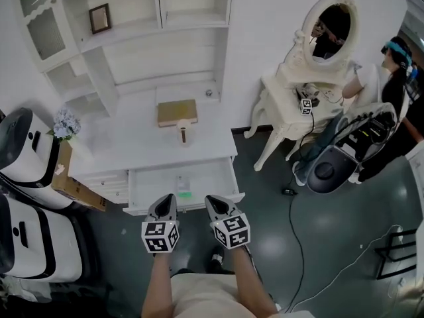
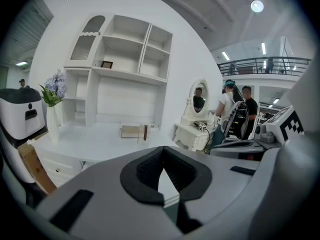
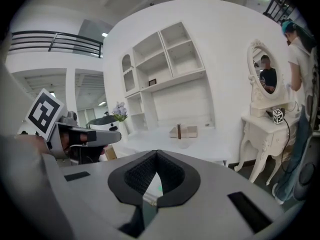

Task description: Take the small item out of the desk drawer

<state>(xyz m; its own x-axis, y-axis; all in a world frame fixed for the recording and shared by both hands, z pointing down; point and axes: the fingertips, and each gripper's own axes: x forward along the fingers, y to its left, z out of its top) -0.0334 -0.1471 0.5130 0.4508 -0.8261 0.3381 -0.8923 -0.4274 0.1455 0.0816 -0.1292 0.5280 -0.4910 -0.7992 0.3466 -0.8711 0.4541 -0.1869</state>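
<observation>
A white desk (image 1: 132, 144) has its middle drawer (image 1: 215, 174) pulled open toward me. In the drawer lies a small pale item (image 1: 182, 184) with a green patch at its near end. Just in front of the drawer's front edge, my left gripper (image 1: 166, 201) and right gripper (image 1: 213, 203) hover side by side and point toward the desk. Both are shut with nothing between the fingers. In the left gripper view the left gripper (image 2: 161, 156) has its pads meeting, with the desk behind it. The right gripper (image 3: 156, 159) looks the same in its own view.
A tan box (image 1: 177, 112) and a small dark upright piece (image 1: 183, 135) are on the desktop, and a flower vase (image 1: 65, 126) stands at its left end. White machines (image 1: 26, 154) and a cardboard box (image 1: 71, 185) are at the left. At the right are a vanity table (image 1: 288, 108), a cable (image 1: 295, 234) and a person (image 1: 391, 65).
</observation>
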